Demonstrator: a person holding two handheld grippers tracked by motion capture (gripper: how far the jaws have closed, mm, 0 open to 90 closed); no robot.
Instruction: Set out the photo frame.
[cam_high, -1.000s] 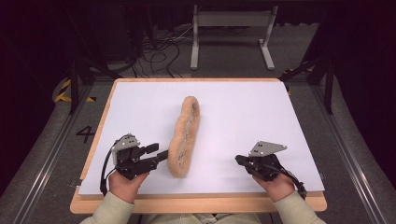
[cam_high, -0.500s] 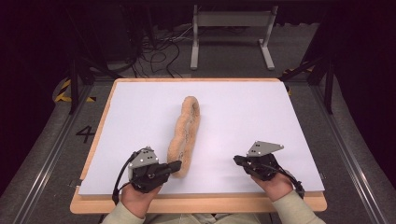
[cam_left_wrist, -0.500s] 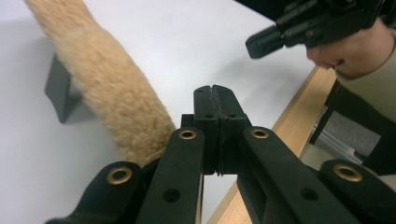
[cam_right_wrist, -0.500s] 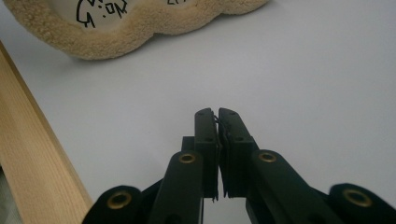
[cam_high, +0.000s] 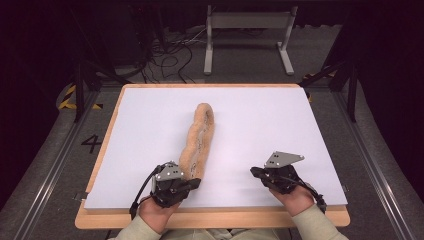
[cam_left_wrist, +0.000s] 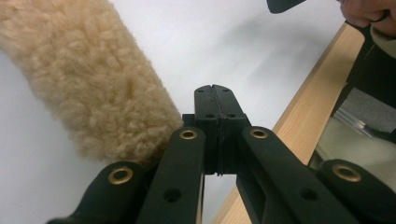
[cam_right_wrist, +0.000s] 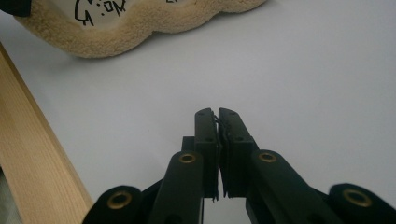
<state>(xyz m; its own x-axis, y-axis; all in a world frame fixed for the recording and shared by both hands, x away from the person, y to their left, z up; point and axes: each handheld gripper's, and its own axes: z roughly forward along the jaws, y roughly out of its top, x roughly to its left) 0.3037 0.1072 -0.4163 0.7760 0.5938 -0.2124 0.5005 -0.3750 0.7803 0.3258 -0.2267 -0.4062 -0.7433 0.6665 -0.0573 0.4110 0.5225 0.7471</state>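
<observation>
Tongs pressed together on both sides, left tongs (cam_left_wrist: 215, 100) empty beside the fleece strip's (cam_high: 199, 142) near end, so lifting leaves it behind.

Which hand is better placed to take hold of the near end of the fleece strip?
Left. The left claw, shut and empty, sits right beside the near end of the fleece strip. The right claw rests apart on the white sheet.
</observation>
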